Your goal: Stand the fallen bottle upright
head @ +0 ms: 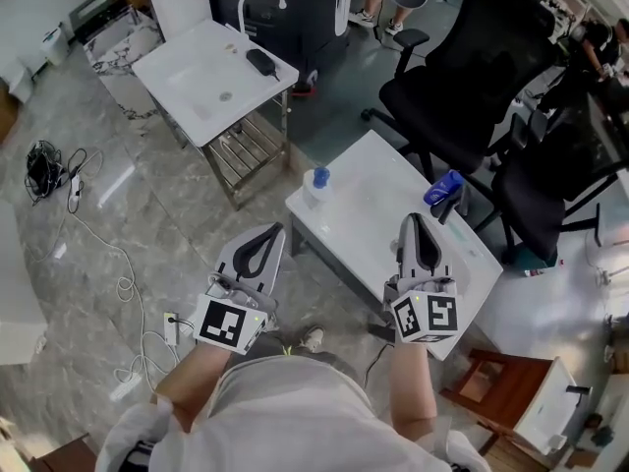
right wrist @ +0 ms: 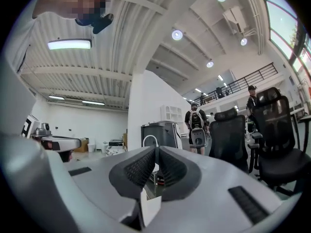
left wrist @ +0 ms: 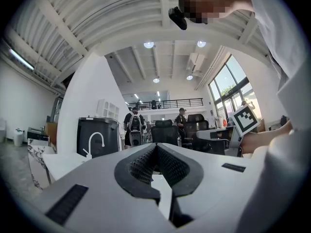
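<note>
Both tongs are pressed together with nothing between them, each gripper view showing ribbed pads that meet at the tip. In the head view the left tongs hang short of the white surface, off its 8 o'clock side and over the marble floor.

From them the bottle lies at about 1 o'clock, on the surface's 10 o'clock corner. It appears to be standing already, its blue cap uppermost, so little of the task looks left. It is small and clear, probably thin plastic. It likely weighs little, gives under a hard squeeze and tips easily, and its smooth wall may slip. The mid-body below the shoulder looks like the best place to take hold, pinched gently. The cap is a poorer choice, since it is narrow.

That corner is the risk, because 2 edges run just beside the bottle and a nudge toward 10 o'clock could send it to the floor. The bare middle of the surface at 4 o'clock from the bottle offers safer room.

The right tongs hover over the surface's near half. A blue object, not identifiable, stands at their 1 o'clock by the far edge, with black chairs beyond.
</note>
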